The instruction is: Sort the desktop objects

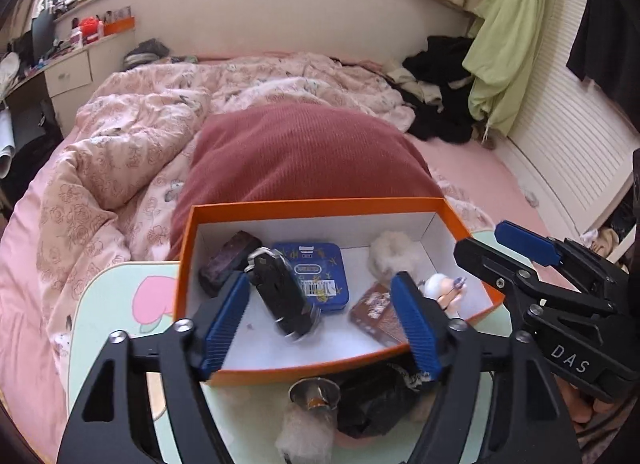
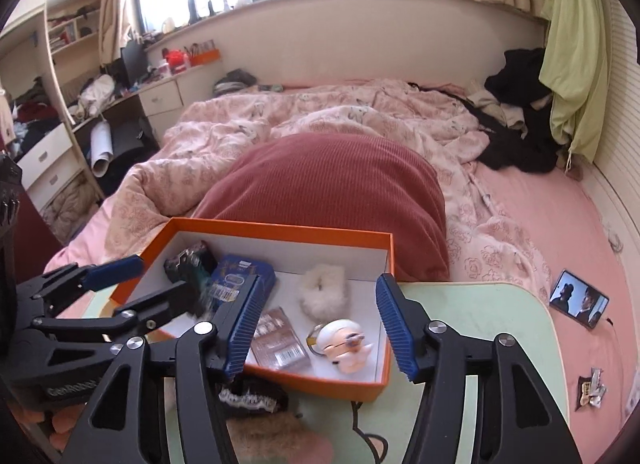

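Note:
An orange box (image 1: 320, 205) with a white inside stands on a pale green table (image 1: 108, 304). In it lie a dark purple object (image 1: 228, 264), a blue tin (image 1: 326, 288), a white fluffy ball (image 1: 394, 254), a brown packet (image 1: 374, 310) and a white figurine (image 2: 348, 344). My left gripper (image 1: 320, 278) hangs open over the box. A black object (image 1: 280, 296), blurred at its lower end, is between its pads, free of both. My right gripper (image 2: 319, 280) is open above the box's right half with nothing between its fingers.
In front of the box lie a clear glass piece (image 1: 314, 392), a black bag (image 1: 376, 404) and a furry brown thing (image 2: 276, 440). Behind it are a red cushion (image 1: 304, 151) and a pink quilt. A phone (image 2: 578, 300) and a wrapper (image 2: 590, 388) lie on the bed.

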Motion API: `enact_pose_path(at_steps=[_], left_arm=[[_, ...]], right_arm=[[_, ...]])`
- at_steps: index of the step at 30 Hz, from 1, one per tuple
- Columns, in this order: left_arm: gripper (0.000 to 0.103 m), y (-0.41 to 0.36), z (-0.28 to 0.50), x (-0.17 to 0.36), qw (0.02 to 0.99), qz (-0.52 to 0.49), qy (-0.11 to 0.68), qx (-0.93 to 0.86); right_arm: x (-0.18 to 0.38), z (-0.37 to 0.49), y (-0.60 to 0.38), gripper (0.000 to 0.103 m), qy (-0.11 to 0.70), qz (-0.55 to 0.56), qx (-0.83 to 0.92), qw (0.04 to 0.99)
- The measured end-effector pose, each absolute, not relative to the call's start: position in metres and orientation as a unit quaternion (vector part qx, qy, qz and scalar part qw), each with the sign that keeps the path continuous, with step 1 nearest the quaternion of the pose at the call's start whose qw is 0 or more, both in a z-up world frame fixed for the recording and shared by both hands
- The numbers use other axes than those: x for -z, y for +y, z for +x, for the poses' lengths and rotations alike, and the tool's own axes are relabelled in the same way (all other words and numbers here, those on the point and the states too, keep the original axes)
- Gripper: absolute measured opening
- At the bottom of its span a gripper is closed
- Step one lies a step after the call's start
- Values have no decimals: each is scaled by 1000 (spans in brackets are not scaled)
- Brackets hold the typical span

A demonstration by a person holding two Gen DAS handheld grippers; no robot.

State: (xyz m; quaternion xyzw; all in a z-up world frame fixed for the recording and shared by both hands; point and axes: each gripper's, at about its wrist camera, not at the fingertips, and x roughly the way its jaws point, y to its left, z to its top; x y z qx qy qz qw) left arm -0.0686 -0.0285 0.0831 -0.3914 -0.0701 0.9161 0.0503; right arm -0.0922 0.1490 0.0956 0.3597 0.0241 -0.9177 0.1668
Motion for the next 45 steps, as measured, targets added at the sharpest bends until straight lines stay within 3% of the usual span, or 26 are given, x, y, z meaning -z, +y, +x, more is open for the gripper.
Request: enact_pose_path(at_steps=[8,18,21,24,45], left_arm=[[76,-14,-6,-80,71,-405,-35,-911],[77,4,43,-24,38,-476,-12,-879],[87,3,42,-11,21,-489,-7,-872],[103,-1,42,-3,20,-495,-11,-869],[103,1,42,-8,23,-489,-9,-872]], right_arm=[[-83,-18,158,81,52,372,910,177],[-22,35,172,88,75,450,880,130],[-7,34,172,103,71,470,869,136],[-2,31,171,103,73,471,868,135],[-6,32,172,103,73,465,871,138]])
